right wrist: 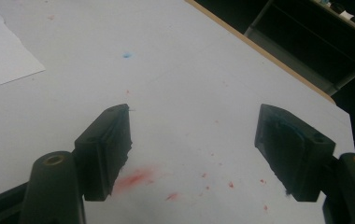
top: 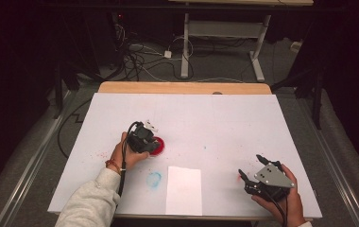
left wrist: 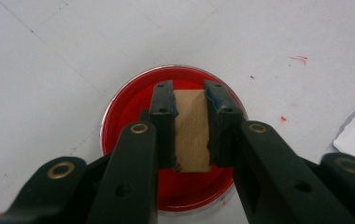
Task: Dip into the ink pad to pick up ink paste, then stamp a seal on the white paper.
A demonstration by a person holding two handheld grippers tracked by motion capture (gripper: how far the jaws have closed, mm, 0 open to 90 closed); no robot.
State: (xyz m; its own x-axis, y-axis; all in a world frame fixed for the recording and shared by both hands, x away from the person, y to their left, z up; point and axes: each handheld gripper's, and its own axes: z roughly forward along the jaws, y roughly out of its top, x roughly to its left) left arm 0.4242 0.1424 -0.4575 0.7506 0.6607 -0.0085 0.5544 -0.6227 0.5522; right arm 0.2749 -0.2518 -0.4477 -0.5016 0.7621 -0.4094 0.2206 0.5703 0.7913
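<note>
Your brown strip (left wrist: 192, 131) sits clamped between the jaws of your left gripper (left wrist: 190, 95), over the round red dish (left wrist: 129, 112); its long axis runs along the jaws, far end toward twelve o'clock in the left gripper view; the dish rests on the white table (top: 225, 123), left of centre; a white sheet (top: 183, 189) lies at five o'clock from it; your right gripper (right wrist: 192, 119) hovers with jaws wide apart above red smears (right wrist: 136, 179).
</note>
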